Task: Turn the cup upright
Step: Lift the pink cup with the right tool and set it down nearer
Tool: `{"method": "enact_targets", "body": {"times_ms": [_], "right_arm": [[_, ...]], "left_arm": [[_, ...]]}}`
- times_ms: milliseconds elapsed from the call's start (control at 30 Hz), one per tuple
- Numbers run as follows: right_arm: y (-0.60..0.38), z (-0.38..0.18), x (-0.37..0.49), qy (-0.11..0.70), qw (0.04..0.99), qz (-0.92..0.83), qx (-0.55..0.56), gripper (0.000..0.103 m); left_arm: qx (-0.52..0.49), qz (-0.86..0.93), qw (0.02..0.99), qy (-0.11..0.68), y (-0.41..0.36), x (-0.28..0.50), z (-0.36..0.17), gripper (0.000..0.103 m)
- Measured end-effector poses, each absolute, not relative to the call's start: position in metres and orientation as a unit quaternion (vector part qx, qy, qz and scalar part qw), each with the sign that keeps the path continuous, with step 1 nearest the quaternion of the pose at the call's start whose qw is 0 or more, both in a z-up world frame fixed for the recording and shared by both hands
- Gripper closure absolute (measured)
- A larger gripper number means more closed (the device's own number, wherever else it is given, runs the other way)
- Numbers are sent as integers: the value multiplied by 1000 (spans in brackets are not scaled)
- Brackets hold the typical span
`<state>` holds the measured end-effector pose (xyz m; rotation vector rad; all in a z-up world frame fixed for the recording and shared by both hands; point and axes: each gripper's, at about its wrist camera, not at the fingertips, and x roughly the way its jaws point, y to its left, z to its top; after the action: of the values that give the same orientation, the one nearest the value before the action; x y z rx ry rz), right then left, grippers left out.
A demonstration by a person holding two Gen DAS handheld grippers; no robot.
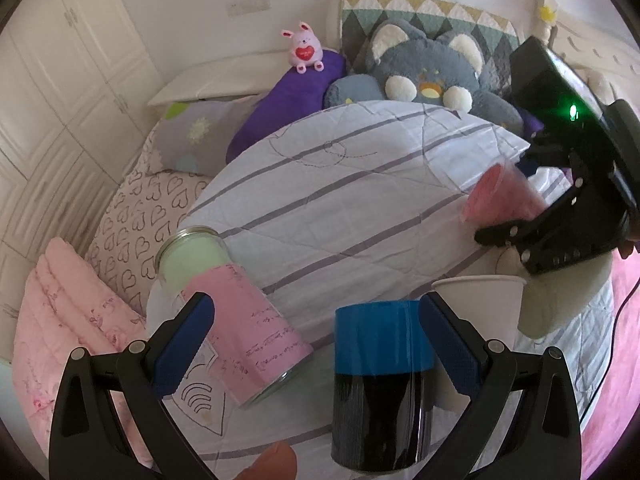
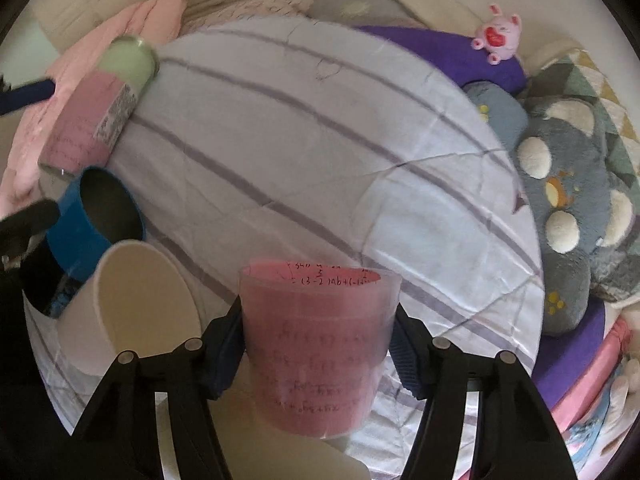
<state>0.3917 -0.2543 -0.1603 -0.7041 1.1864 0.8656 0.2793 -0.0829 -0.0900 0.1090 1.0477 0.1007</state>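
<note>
At lower centre, the right gripper [image 2: 318, 344] clamped the light, probably flexible pink cup [image 2: 316, 348] mid-wall; the left gripper [image 1: 316, 344] gaped.

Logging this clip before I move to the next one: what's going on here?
A person works over a striped quilt with a gripper in each hand. The right gripper is shut on a pink cup, held off the bed with its mouth facing away from the camera. The left gripper is open, its fingers either side of a blue and black cup. A white paper cup and a pink-wrapped jar lie nearby.
</note>
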Motion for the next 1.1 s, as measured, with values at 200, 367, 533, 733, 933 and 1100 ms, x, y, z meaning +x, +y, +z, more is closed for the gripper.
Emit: {"method": "enact_targets", "body": {"times_ms": [200,367,533,733,933,1100], "right_arm": [[-259,-117,376,498,735,367,-277,39],[-258,-83,331,475,761,360,-255,39],[-250,-69,277,468,776,363,-219,39],[-238,-91,197,494,788,340,-141,39],[-227,-145,161,535,793,287,-46,39],[-219,-174,148,538,810,235,8,38]], "left_arm": [[51,40,874,481,-75,255,-75,0],[57,29,882,466,-64,220,-62,0],[53,18,888,456,-49,184,-53,0],[56,3,890,453,-29,141,-63,0],[70,0,882,465,-12,104,-88,0],[70,-1,877,475,5,86,-99,0]]}}
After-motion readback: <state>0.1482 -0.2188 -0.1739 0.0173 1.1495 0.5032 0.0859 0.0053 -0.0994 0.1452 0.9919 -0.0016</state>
